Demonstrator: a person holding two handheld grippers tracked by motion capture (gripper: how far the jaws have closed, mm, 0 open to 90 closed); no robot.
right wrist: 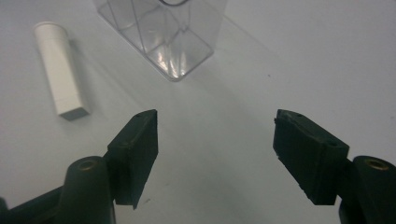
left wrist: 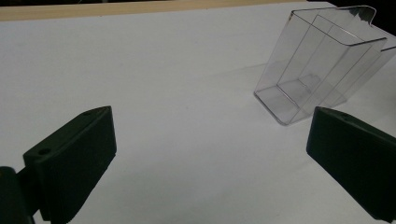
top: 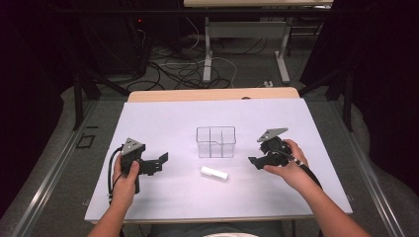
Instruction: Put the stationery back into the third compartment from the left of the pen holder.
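**White tube lies on the sheet in front of the clear organiser, both grippers apart from it**

The landmark is the clear organiser [top: 216, 142], a box of thin, glossy, see-through plastic with straight walls and inner partitions that split it into compartments; it stands upright on the matte white sheet [top: 163, 118] that covers the table. A strip of pale wood shows along the sheet's far edge.

The white tube [top: 214, 173] is a short, smooth, opaque cylinder lying flat on its side. In the right gripper view [right wrist: 60, 70] one end is rounded with a slight lip and the other end is a flatter, greyish cap. It rests just in front of the organiser, on the person's side, near it but not touching.

The right gripper [top: 253, 161] is held in a hand to the right of the organiser, its matte black, blocky jaws pointing toward the organiser and tube. The jaws stand partly spread with only bare sheet between them [right wrist: 215, 140]; the tube lies ahead and off to one side, well apart from the pads.

The left gripper [top: 163, 160] is held to the left of the organiser, jaws spread wide with nothing between them [left wrist: 210, 140]; the organiser sits beyond the far jaw, untouched.
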